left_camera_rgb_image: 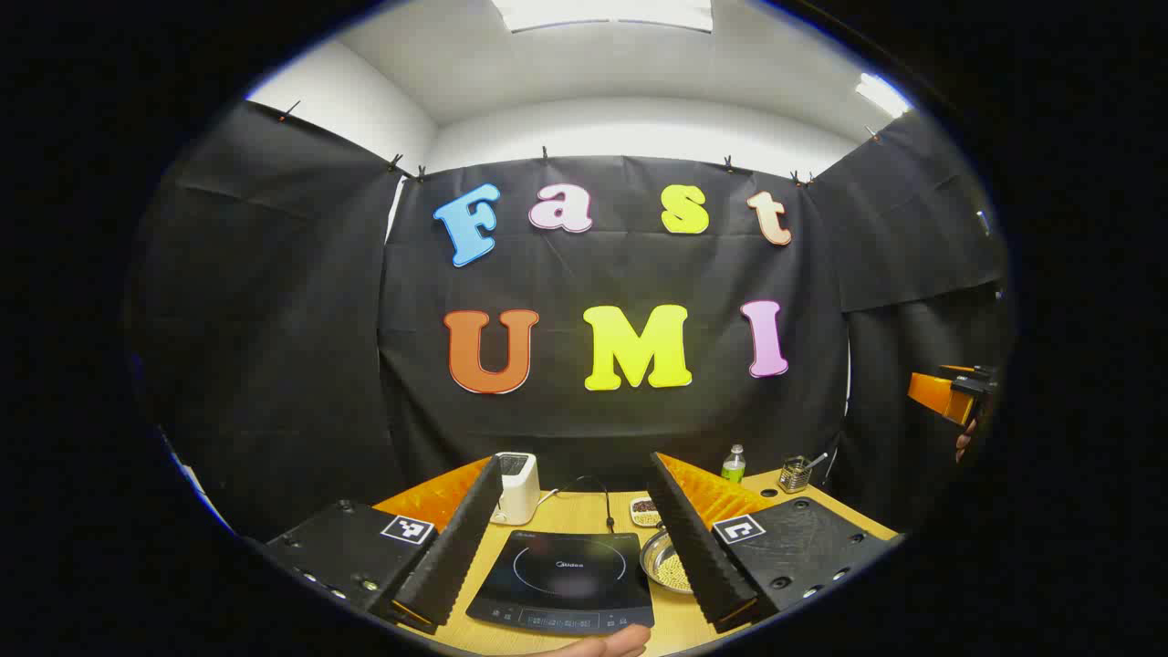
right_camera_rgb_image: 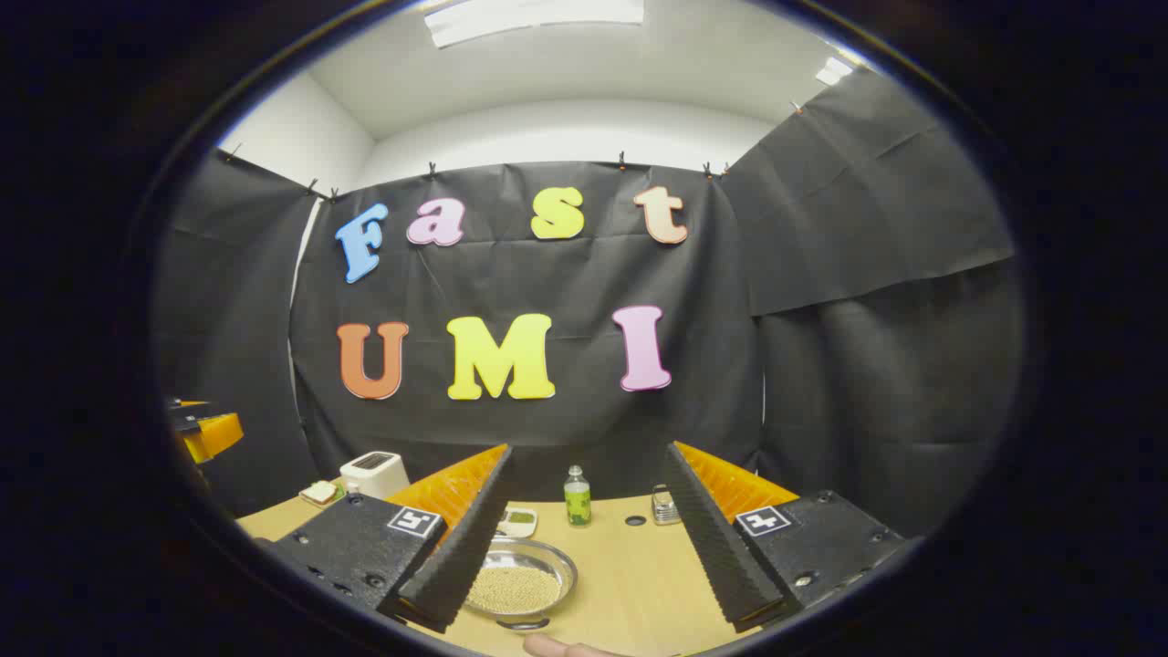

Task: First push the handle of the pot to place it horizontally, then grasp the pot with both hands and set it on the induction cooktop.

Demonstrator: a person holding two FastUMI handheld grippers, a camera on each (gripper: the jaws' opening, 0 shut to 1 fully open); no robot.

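A white plastic toaster [left_camera_rgb_image: 516, 486] stands beyond the left tool's left finger; a green-labelled clear bottle [right_camera_rgb_image: 576, 497] stands between the right tool's fingers, on the wooden counter [right_camera_rgb_image: 630, 570].

Each of the two handheld grippers is built the same way. The left gripper [left_camera_rgb_image: 577, 584] has two long fingers [left_camera_rgb_image: 456, 547] faced with black ribbed rubber on the inner side and bright orange ridged plastic on the outer side. Each finger grows out of a flat black textured block with small round screws along its edge and a white square sticker carrying a black pattern. The right gripper [right_camera_rgb_image: 593, 575] repeats this: black ribbed pads, orange backs, black blocks, screws, one patterned sticker on each block. At the right edge of the left gripper view the other gripper's body shows as an orange shell with a black part.
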